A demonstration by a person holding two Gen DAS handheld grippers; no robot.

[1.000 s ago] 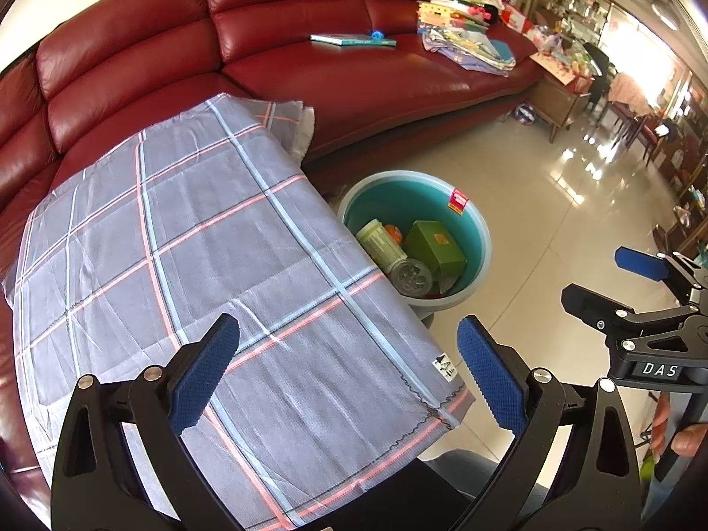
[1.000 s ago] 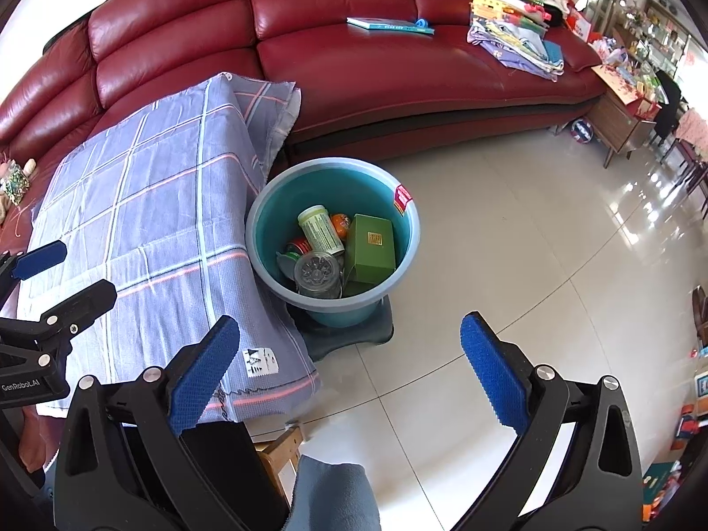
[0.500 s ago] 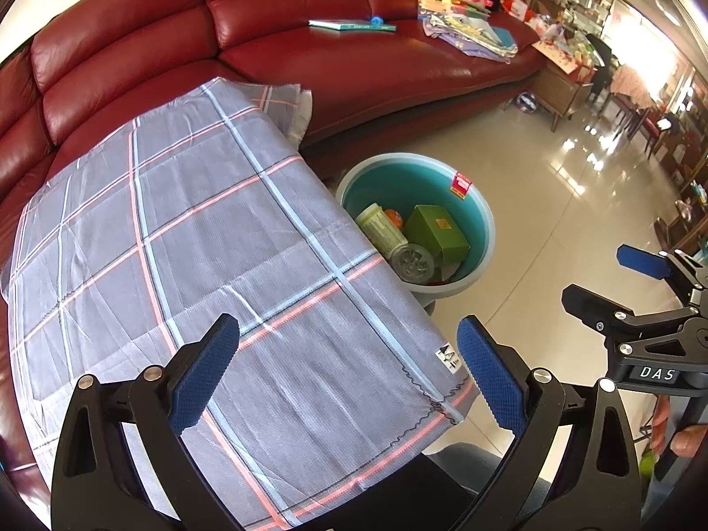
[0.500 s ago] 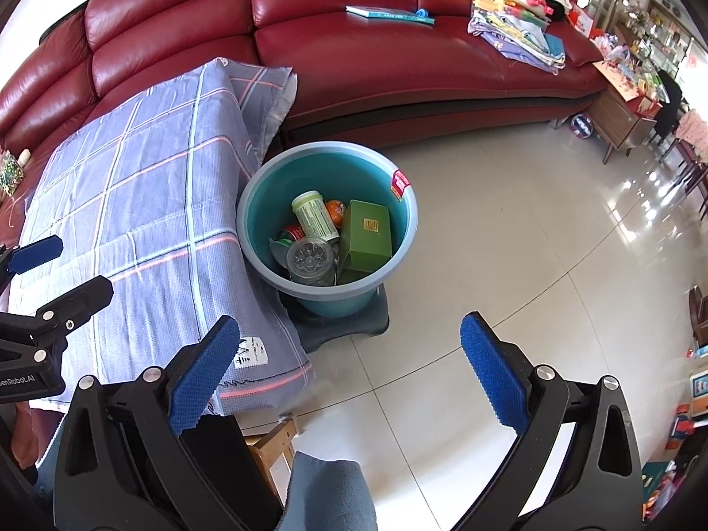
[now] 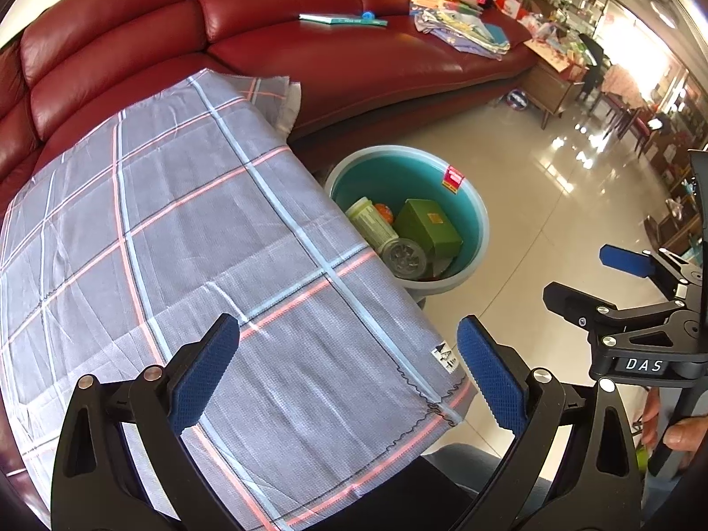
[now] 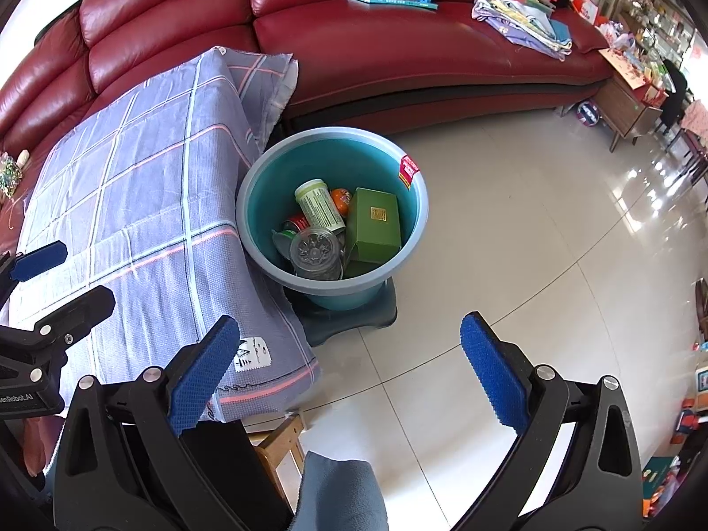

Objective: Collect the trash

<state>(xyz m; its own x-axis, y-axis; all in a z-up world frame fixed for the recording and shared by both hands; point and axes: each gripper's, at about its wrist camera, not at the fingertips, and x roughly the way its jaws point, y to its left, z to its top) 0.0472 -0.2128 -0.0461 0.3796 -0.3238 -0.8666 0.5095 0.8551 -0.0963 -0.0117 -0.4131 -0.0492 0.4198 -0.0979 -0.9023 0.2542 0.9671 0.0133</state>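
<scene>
A teal bucket (image 6: 416, 217) (image 5: 480, 221) stands on the floor beside the cloth-covered table (image 5: 177, 230) (image 6: 132, 203). Inside it lie a green box (image 6: 376, 225) (image 5: 427, 225), a pale green bottle (image 6: 318, 203) (image 5: 369, 219), a clear plastic cup (image 6: 316, 252) (image 5: 402, 259), an orange item (image 6: 340, 199) and a red can (image 6: 296, 223). My left gripper (image 5: 349, 369) hangs open over the table's near corner, holding nothing. Over the floor in front of the bucket, my right gripper (image 6: 349, 365) is open and empty. Each gripper shows at the edge of the other's view.
A dark red leather sofa (image 6: 398, 57) curves behind the table and bucket, with a book (image 6: 391, 0) and a pile of papers (image 6: 522, 4) on it. Shiny tiled floor (image 6: 531, 243) spreads to the right. A wooden stool leg (image 6: 283, 438) shows under the table.
Both views have shifted a little nearer to the bucket and table. Both grippers stay open and empty; the bucket's contents have not moved.
</scene>
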